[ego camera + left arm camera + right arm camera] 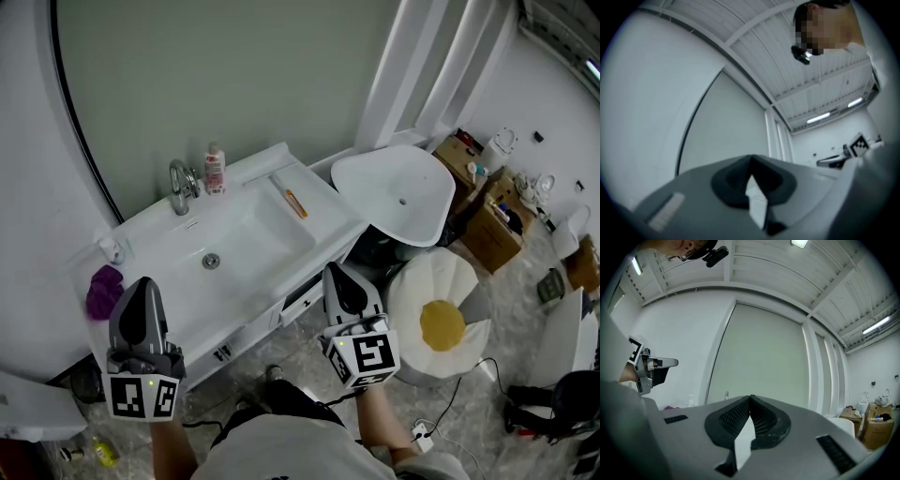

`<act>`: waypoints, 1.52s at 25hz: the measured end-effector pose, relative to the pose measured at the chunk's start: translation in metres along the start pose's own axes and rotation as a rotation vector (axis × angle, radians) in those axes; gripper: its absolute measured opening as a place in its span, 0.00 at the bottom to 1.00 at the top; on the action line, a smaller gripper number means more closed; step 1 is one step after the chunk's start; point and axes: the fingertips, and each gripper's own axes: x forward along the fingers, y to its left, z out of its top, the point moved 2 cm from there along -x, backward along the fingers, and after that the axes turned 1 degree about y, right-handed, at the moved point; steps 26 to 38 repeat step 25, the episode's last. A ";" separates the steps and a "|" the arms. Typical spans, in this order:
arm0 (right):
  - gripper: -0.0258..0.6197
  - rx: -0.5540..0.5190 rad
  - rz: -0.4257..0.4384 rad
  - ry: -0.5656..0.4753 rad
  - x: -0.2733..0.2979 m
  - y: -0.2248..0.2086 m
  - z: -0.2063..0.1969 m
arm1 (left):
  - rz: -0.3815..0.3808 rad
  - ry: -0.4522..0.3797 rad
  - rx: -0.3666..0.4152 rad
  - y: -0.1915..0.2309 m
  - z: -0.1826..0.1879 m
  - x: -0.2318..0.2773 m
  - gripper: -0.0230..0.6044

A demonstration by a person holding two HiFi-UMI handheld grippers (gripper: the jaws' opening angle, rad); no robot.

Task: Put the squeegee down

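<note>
Counter: white vanity counter (272, 161), running from 8 to 1 o'clock across the head view.
Sink: rectangular basin (246, 234) sunk in the counter, with a round drain (212, 262).
Faucet: chrome (180, 185), at the basin's 11 o'clock.
Bottle: small, pink-labelled (215, 169), upright at the faucet's 2 o'clock.
Cloth: purple, bunched (104, 290), at the counter's 8 o'clock end.
Mirror: dark-framed, curved edge (234, 75), at 12 o'clock above the counter.
Loose washbasin: white, tilted (398, 192), at the counter's 3 o'clock.
Cushion: white petals, yellow centre (439, 319), on the floor at the washbasin's 5 o'clock.

Washbasin (262, 230) glossy white, smooth; faucet (181, 186) shiny chrome metal; purple cloth (103, 291) fuzzy; right gripper (750, 399) pads (733, 417) matt blk, ribbed.
</note>
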 end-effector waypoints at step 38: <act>0.04 0.030 -0.031 -0.017 -0.029 0.032 0.007 | -0.044 -0.012 -0.028 0.005 0.000 -0.025 0.05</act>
